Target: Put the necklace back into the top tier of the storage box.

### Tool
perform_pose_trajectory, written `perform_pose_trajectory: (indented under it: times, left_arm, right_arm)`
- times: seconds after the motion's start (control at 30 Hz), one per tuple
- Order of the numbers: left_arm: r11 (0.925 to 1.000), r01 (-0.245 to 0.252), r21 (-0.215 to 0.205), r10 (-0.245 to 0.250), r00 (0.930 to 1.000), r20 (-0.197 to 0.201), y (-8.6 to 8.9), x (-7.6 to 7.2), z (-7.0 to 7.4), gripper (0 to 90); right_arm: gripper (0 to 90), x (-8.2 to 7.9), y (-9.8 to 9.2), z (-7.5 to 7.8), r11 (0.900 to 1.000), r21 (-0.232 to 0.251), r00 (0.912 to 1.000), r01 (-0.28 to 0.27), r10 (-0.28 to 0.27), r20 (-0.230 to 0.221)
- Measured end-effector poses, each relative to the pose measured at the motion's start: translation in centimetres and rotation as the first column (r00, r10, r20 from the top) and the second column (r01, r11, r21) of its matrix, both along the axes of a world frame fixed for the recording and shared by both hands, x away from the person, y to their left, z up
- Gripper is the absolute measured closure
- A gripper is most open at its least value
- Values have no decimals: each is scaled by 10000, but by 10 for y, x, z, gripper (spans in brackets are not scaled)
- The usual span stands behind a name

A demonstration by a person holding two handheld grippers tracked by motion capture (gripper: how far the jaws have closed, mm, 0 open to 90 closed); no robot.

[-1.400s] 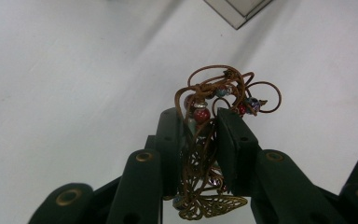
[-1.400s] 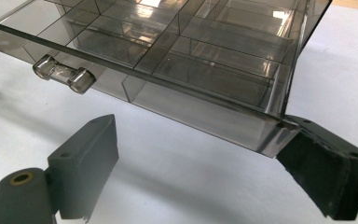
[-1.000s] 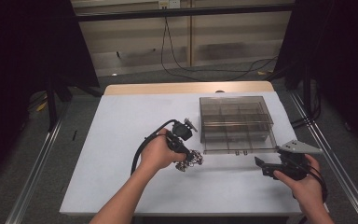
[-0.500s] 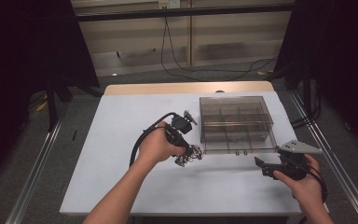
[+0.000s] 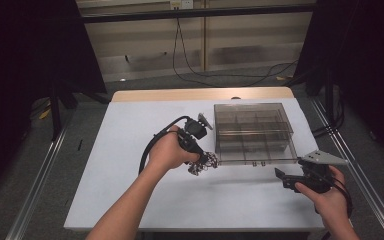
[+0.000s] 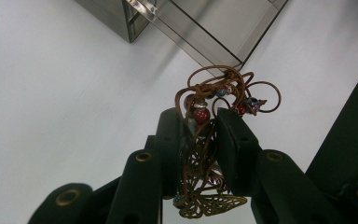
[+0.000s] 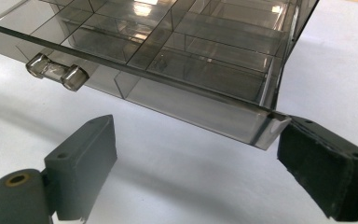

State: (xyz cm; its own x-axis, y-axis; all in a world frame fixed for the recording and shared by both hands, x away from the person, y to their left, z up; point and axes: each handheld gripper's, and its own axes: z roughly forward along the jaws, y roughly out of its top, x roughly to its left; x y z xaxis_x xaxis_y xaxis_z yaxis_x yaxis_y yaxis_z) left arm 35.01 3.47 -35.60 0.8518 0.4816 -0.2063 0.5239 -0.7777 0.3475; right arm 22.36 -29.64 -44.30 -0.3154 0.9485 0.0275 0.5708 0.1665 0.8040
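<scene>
Tangled bead necklace [image 6: 214, 112] in jaws, clear compartment box [image 5: 255, 131] just beside (closed).

In the high view the table [image 5: 130, 150] is evenly and brightly lit from above, while the room at 9 and 3 o'clock falls to near black. Soft shadows lie under the hands. The picture is a little soft and grainy. In the left gripper view the cloth is washed pale, the jaws at 6 o'clock dark and slightly blurred. In the right gripper view glare streaks the box [image 7: 177, 51] at 12 o'clock, and a soft shadow spreads below it.
</scene>
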Motion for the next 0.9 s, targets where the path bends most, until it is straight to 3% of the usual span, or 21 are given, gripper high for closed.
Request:
perform_pose_trajectory:
  times: [0.9]
  left_arm:
    - [9999,90,-94,-89,9999,69,-5,8,28,714]
  right_arm:
    - [114,-5,-3,0,9999,62,9999,105,-105,-43]
